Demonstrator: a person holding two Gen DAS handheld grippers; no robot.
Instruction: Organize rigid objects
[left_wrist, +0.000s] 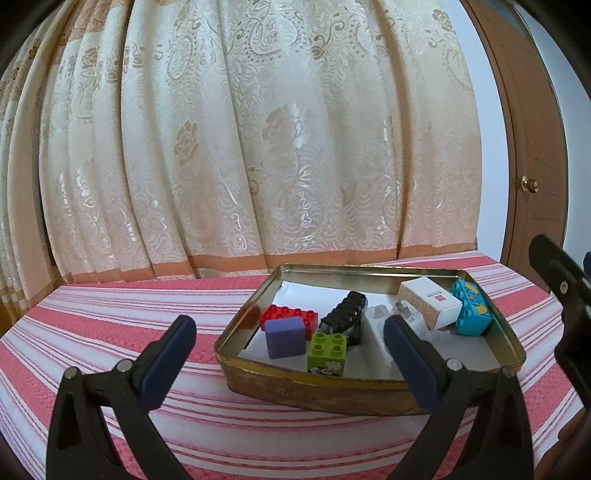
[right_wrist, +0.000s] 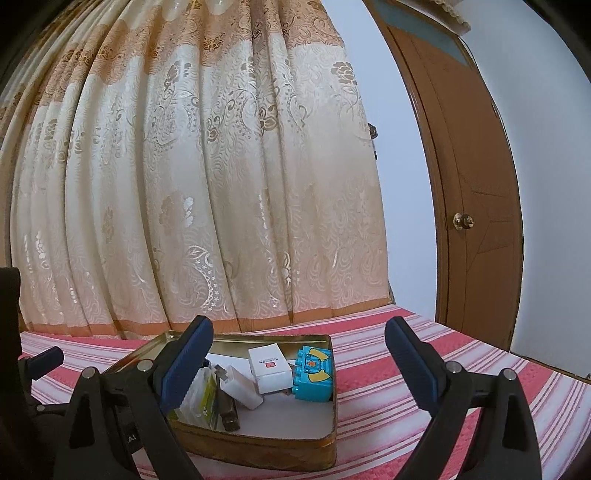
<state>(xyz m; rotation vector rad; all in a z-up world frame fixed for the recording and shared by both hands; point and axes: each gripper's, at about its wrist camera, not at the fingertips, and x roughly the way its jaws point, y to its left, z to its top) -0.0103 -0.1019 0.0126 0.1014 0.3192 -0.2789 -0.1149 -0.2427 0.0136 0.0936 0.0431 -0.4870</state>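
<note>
A gold tin tray (left_wrist: 373, 395) (right_wrist: 258, 445) sits on the striped cloth. It holds a red brick (left_wrist: 290, 315), a purple block (left_wrist: 286, 336), a green brick (left_wrist: 328, 353), a black object (left_wrist: 345, 314), a white box (left_wrist: 430, 301) (right_wrist: 269, 367), a white adapter (right_wrist: 240, 386) and a blue brick (left_wrist: 472, 313) (right_wrist: 313, 374). My left gripper (left_wrist: 290, 363) is open in front of the tray, holding nothing. Held near the tray's right side, my right gripper (right_wrist: 298, 365) is also open and holds nothing; it shows at the left wrist view's right edge.
The table carries a pink and white striped cloth (left_wrist: 110, 325) (right_wrist: 443, 369). A cream patterned curtain (left_wrist: 240, 147) (right_wrist: 184, 184) hangs right behind it. A brown door (right_wrist: 476, 184) with a brass knob (right_wrist: 463, 220) stands at the right.
</note>
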